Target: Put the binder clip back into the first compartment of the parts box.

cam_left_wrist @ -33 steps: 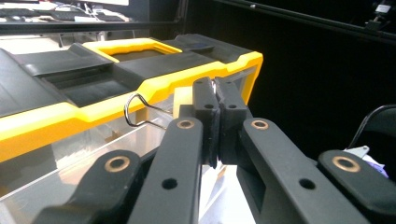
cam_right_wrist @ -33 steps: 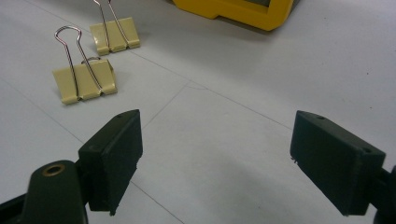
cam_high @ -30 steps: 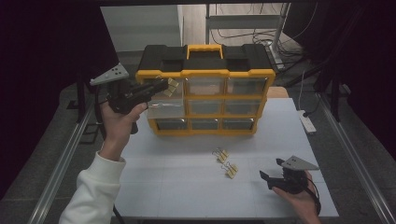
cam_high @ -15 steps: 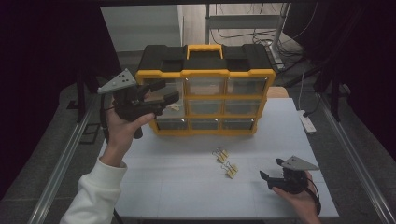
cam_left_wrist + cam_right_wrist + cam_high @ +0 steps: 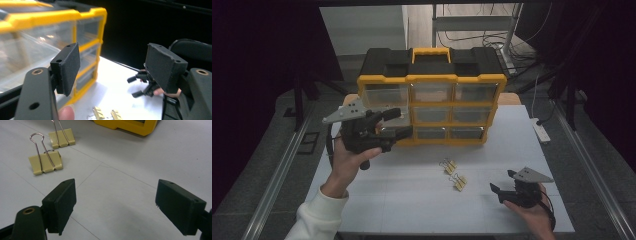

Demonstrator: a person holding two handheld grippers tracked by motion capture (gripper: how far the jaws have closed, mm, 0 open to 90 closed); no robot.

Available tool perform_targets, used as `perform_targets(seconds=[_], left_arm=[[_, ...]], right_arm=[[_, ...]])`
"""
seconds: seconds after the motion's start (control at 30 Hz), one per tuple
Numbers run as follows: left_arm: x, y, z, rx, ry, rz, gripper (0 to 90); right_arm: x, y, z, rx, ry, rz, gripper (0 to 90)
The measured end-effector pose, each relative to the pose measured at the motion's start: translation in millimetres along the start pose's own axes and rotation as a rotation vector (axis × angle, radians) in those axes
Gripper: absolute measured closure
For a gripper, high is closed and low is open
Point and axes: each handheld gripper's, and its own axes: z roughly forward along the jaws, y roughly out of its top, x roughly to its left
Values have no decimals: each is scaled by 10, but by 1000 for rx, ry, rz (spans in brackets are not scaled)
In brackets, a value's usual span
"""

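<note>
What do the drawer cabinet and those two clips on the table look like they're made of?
Drawer cabinet: apparently moulded plastic, a yellow and black frame with see-through, slightly glossy drawer fronts. Binder clips: probably painted sheet metal, matte pale yellow, with shiny bent-wire handles.

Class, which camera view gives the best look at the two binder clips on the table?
The right gripper view: both binder clips lie close and sharp, wire handles and yellow bodies clear. The high view shows them small at mid-table, in front of the drawer cabinet. The left gripper view catches just their tops at its bottom edge.
</note>
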Motion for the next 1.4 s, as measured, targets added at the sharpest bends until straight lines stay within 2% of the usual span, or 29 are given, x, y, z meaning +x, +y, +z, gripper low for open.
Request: perform_targets(seconds=[0.13,0.37,0.7,0.83,1.4], left_arm=[[-19,-77,61,25,-19,-3,285],[-50,-283,280,118,-33,9,280],[-59,-537,604,215,-73,-13,276],[-51,-598,698,233,-88,-25,271],[24,-874,1183,357,-93,-80,257]], right_arm=[[1,0,1,0,1,0,174],[-1,-1,0,0,1,0,174],[-3,-3,2,0,1,1,174],[-3,-4,1,1,1,1,174],[0,-3,11,5,0,-2,174]])
